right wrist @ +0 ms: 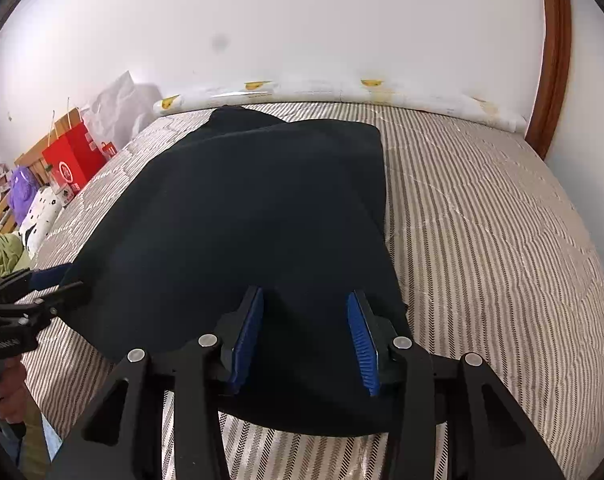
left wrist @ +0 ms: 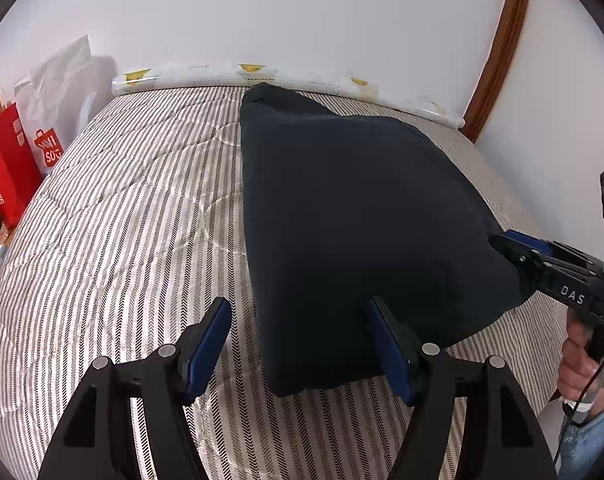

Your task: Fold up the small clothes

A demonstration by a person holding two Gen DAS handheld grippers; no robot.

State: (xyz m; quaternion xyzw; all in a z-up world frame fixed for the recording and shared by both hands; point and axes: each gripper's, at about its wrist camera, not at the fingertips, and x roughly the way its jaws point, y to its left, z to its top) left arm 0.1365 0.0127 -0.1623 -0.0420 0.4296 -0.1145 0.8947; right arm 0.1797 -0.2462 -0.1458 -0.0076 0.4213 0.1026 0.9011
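Note:
A dark navy garment (left wrist: 362, 220) lies folded flat on the striped mattress (left wrist: 121, 220). My left gripper (left wrist: 297, 312) stands open over the garment's near left corner. Its left pad is over bare mattress and its right finger (left wrist: 386, 340) rests on the cloth. In the right wrist view the same garment (right wrist: 241, 208) fills the middle. My right gripper (right wrist: 304, 300) is open above its near right edge, with flat cloth showing between the blue pads. Each gripper shows in the other's view: the right gripper (left wrist: 506, 244) at the garment's right edge, the left gripper (right wrist: 49, 280) at its left edge.
A white roll (left wrist: 293, 80) lies along the wall at the mattress's far edge. Red paper bags (left wrist: 9, 168) and a white plastic bag (left wrist: 57, 80) stand left of the bed. Soft toys (right wrist: 33, 208) and a green cloth (right wrist: 1, 256) lie further left. A wooden frame (right wrist: 554, 60) rises at right.

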